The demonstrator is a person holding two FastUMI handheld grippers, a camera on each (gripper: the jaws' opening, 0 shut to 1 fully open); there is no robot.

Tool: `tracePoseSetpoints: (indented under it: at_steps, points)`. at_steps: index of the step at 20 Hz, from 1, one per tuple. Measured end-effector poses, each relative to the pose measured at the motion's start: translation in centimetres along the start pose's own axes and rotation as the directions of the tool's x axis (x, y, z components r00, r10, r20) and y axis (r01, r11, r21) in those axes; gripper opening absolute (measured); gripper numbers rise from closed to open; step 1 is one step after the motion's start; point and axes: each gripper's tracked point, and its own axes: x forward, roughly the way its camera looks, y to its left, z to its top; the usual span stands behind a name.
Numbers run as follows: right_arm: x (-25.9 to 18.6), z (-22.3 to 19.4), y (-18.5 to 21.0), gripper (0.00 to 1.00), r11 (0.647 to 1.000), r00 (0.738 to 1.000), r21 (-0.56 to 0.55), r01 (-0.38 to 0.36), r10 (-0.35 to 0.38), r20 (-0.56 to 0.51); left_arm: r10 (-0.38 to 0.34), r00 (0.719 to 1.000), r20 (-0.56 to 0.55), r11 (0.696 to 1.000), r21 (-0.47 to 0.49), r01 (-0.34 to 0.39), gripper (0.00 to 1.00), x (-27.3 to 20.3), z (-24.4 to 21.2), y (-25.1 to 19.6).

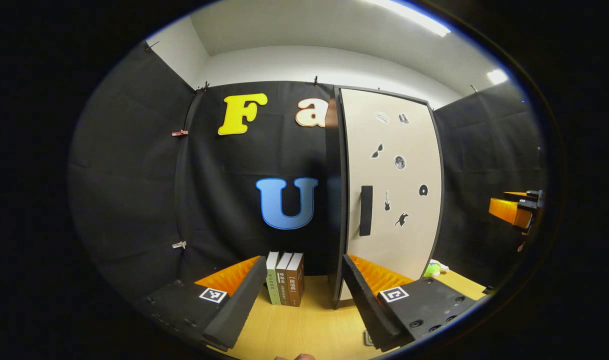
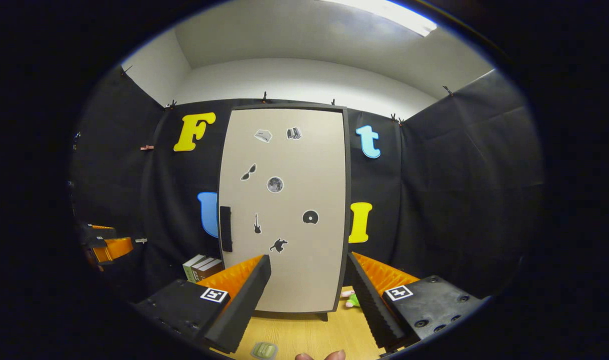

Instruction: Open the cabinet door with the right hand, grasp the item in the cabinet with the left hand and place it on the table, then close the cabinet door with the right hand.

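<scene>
Jaws spread and empty on both your grippers, the cabinet door (image 2: 284,210) stands shut with the item hidden behind it; miss its left-edge handle (image 2: 226,228) and the cabinet may tip.

Light wood table (image 1: 304,325) here, with a tall cabinet (image 2: 284,210) standing on it, door shut. Three books (image 1: 285,278) stand upright just left of the cabinet. There's a small green toy (image 1: 433,269) lying by its right side, and a pale green thing (image 2: 263,350) at the near edge.
</scene>
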Motion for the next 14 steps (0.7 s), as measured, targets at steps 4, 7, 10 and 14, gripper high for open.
tracePoseSetpoints:
  at_steps: [4, 7, 10, 14]
  points:
    - [-0.11, 0.16, -0.13, 0.98, 1.000, 1.000, -0.002, 0.001, -0.001, 0.004, 0.001, 1.000, 0.001, 1.000, 0.001, -0.001, 0.95, -0.16, 0.09, -0.14]
    - [-0.15, 0.13, -0.15, 0.98, 1.000, 1.000, 0.000, 0.001, -0.001, 0.004, 0.003, 1.000, -0.001, 1.000, 0.004, -0.003, 0.95, -0.12, 0.11, -0.13]
    - [-0.28, 0.22, -0.29, 0.98, 1.000, 1.000, 0.000, 0.002, -0.002, 0.005, 0.002, 1.000, 0.001, 1.000, 0.005, -0.002, 0.95, -0.18, 0.13, -0.26]
    - [-0.35, 0.27, -0.38, 0.98, 1.000, 1.000, -0.003, 0.004, -0.004, 0.006, 0.000, 1.000, 0.001, 1.000, 0.003, 0.000, 0.95, -0.18, 0.07, -0.43]
